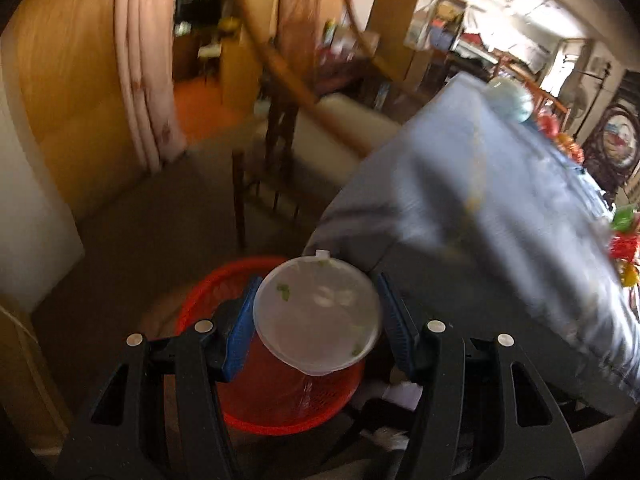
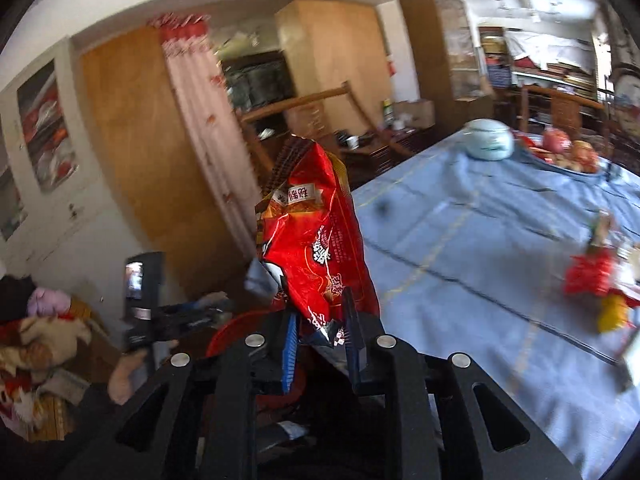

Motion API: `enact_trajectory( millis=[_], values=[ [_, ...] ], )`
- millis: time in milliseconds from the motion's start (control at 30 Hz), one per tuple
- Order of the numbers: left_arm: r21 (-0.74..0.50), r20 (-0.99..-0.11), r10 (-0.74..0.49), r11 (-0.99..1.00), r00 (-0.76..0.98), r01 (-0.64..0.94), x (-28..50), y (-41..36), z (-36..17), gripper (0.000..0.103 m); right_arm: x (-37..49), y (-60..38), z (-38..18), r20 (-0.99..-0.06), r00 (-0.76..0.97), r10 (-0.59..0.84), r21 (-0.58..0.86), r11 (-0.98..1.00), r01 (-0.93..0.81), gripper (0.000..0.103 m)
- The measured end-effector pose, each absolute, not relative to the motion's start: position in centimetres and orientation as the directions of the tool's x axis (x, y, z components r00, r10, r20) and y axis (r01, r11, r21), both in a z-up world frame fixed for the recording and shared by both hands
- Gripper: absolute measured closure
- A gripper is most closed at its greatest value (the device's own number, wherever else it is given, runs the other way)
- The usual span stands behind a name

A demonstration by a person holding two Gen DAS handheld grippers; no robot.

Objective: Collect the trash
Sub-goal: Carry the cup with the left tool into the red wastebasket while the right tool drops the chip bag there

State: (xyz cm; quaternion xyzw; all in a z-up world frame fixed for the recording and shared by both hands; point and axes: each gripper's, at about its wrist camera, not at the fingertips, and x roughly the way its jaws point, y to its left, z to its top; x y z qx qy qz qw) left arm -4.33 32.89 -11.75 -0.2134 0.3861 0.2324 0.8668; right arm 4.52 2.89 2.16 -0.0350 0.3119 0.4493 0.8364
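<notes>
Just now the left gripper (image 1: 316,322) is tilted steeply downward, its blue pads (image 1: 240,328) pressed against either side of a round translucent plastic container (image 1: 318,316) with green scraps stuck to it. It hangs directly above the red basket (image 1: 280,404) on the floor, which takes up the space under the fingers. The basket's near rim is hidden behind the black gripper body, and what lies in it is hard to read; something pale and clear shows through the mesh.

Over on the other side, the right gripper (image 2: 320,340) points less steeply, with its jaws nearly together and pinching the bottom edge of a crumpled red snack bag (image 2: 316,236), which stands up tall from the fingers. Seen from the right wrist, only a sliver of the red basket (image 2: 232,332) peeks out to the left of the fingers, below the bag. Left of the basket, a hand (image 2: 124,376) grips a dark handle, blurred and half cut off.

Beside the basket, to the right, stands a table under a blue cloth (image 2: 480,248). Far across it from the basket sit a pale green lidded pot (image 2: 488,140) and a smeared heap of red and yellow wrappers (image 2: 592,276); motion blur makes them impossible to tell apart.
</notes>
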Motion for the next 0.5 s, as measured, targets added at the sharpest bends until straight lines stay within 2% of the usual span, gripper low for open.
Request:
enact_trajectory(
  millis=[100,200,233,500],
  values=[
    [-0.221,-0.820,0.183,0.773,0.543,-0.594,-4.7,34.5,-15.3,0.044,4.6,6.3,1.1,-0.596,0.340,0.728,0.228,0.559,-0.797,0.082],
    [-0.250,-0.836,0.168,0.732,0.522,-0.634,-5.4,35.9,-16.9,0.023,4.9,10.0,-0.2,-0.634,0.286,0.718,0.223,0.524,-0.822,0.079],
    [-0.244,-0.833,0.185,0.723,0.521,-0.646,-5.8,36.2,-16.8,0.019,4.8,11.1,-0.7,-0.646,0.268,0.715,0.218,0.509,-0.833,0.078],
    [-0.171,-0.790,0.370,0.633,0.489,-0.755,-9.8,39.4,-14.5,0.012,4.1,20.5,-6.1,-0.740,0.123,0.662,0.214,0.404,-0.889,0.076]
  ],
)
